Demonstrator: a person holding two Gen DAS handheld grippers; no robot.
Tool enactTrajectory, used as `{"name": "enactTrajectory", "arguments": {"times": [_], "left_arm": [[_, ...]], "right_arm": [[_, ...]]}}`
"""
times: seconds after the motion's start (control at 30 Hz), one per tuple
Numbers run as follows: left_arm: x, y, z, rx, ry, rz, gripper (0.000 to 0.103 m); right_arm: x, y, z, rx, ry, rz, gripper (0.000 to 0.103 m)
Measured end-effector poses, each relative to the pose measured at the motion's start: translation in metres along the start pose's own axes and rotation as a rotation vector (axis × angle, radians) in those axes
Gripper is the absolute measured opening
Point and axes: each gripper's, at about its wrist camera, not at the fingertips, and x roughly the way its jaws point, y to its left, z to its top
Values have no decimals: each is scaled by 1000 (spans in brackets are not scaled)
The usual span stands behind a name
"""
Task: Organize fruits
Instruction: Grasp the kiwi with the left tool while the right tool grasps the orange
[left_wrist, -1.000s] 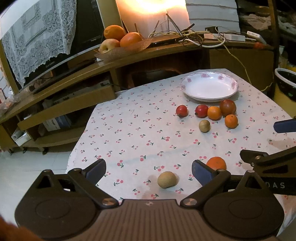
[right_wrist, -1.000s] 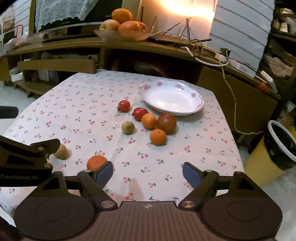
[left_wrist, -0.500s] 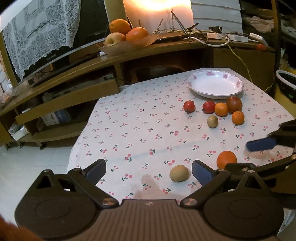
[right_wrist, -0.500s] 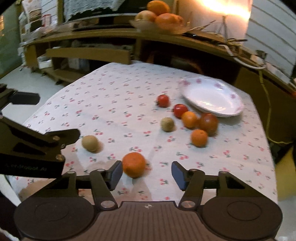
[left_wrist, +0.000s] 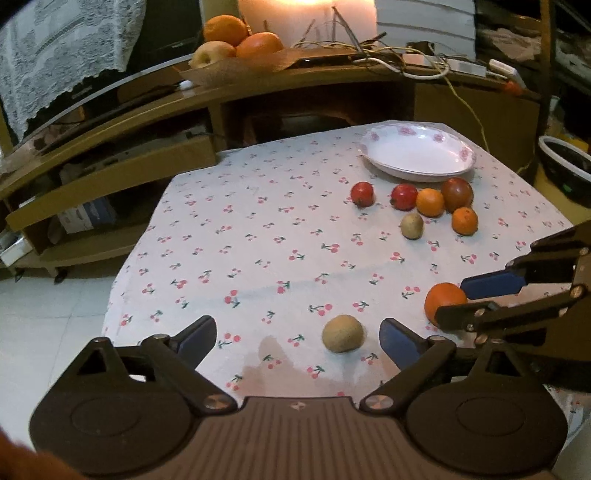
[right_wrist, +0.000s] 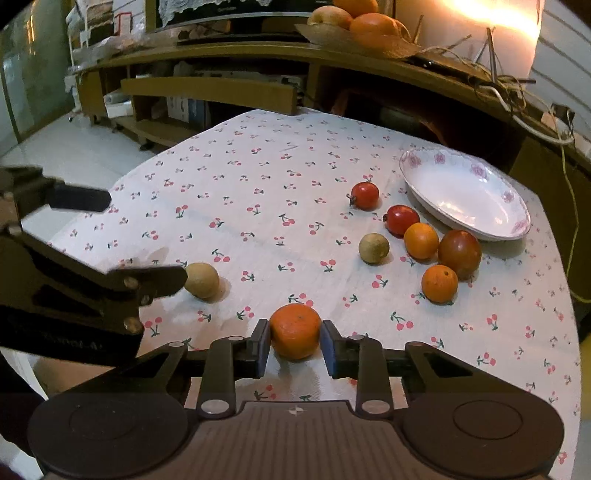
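Note:
An orange (right_wrist: 294, 330) lies near the front of the cherry-print tablecloth (right_wrist: 258, 192). My right gripper (right_wrist: 294, 345) is closing, and its blue pads (right_wrist: 263, 347) touch the orange on both sides. A brown round fruit (left_wrist: 342, 333) lies between the wide fingers of my left gripper (left_wrist: 297, 334), nearer the right pad and untouched. The left jaws are closing slightly. The white flowered plate (left_wrist: 417, 153) stands empty at the far right. In front of it lies a cluster of two red fruits (left_wrist: 362, 194), two small oranges (left_wrist: 429, 202), a dark red fruit (left_wrist: 457, 194) and a small brown one (left_wrist: 412, 225).
A wooden shelf unit (left_wrist: 258, 96) runs behind the table, carrying a basket of oranges and an apple (left_wrist: 236, 40) and tangled cables (left_wrist: 406, 62). A lined bin (left_wrist: 565, 166) stands on the floor to the right. The table's left edge drops to the tiled floor (left_wrist: 55, 314).
The right gripper has swung over to the orange and narrowed its jaws from wide open onto it. The left gripper has edged toward the brown fruit, which now lies between its fingers.

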Motion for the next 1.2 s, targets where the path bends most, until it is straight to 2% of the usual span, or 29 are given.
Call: {"name": "enactTrajectory", "arguments": {"times": [0.07,0.17,0.2,0.23,0.3,0.57,0.77,0.97,1.2], "left_arm": [[4,-2,1,2,4,-7,95],[13,-4,3,-1,21,-31,84],[17,-6,3,5,34,-34,78],[19,-7,2,11,45,-39,67],[23,-10,1,19,67,-54,55],[35,-19,-2,44,94,-83,46],[36,-21,2,46,104,-109,34],[33,-26,9,50,109,-147,34],[34,-37,37,57,80,-204,34]], "right_arm": [[-2,-5,0,19,1,6,29],[-7,-12,-1,41,-7,13,29],[-9,-15,0,52,-13,10,29],[-10,-18,0,60,-17,7,29],[-13,-24,0,76,-25,-2,29],[-11,-39,-6,117,-6,-4,29],[-11,-39,-6,114,-4,-6,29],[-14,-47,-6,138,-2,0,29],[-25,-58,2,162,-39,-10,29]]}}
